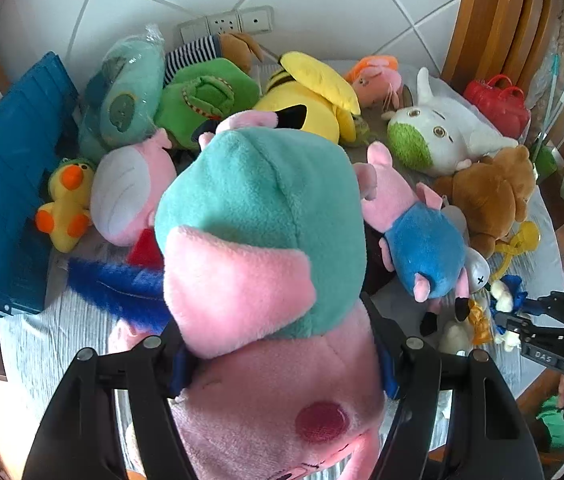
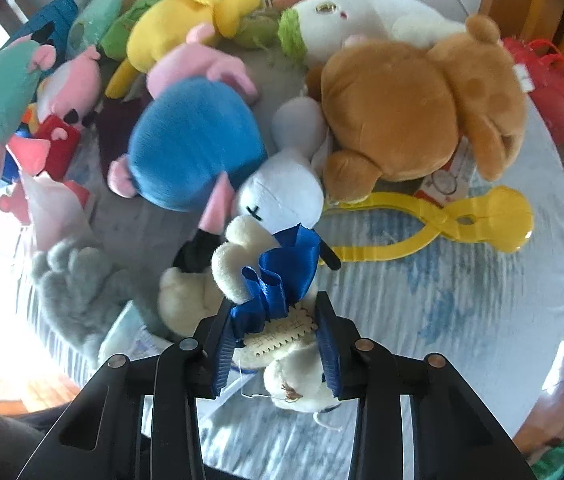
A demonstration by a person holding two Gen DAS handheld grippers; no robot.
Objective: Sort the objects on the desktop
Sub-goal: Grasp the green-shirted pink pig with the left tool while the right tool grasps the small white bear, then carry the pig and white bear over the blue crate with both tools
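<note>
- The left claw [image 1: 282,360] pinches the pink pig plush with the teal body [image 1: 266,264] at its neck, the jaws held fairly wide by the soft bulk between them; the blue pads [image 1: 184,368] sink into the fabric on both sides.
- The toy fills the left wrist view and seems to hang clear of the heap, probably because it has been singled out for sorting.
- The right claw [image 2: 278,344] has its jaws partly drawn together around the cream bear with a blue satin bow [image 2: 282,280]; the ribbed pads [image 2: 224,354] touch the bow and a scalloped tag, so it looks like a light pinch on the bear, which lies on the counter [image 2: 461,320] near its front edge.
- Gripping at the bow is a plausible choice: it is the narrowest part and offers a firm hold.
- Just beyond lie a white bunny [image 2: 282,188] and a blue-bodied pig [image 2: 194,148], touching each other.
- A brown bear [image 2: 413,108] rests toward the right edge, with yellow plastic tongs [image 2: 433,228] just in front of it.
- Along the back edge crowd a yellow bee [image 1: 309,96], a green plush [image 1: 206,100] and a white Totoro [image 1: 441,132].
- A blue bin [image 1: 2,200] stands at the left edge, a likely place for sorted toys.
</note>
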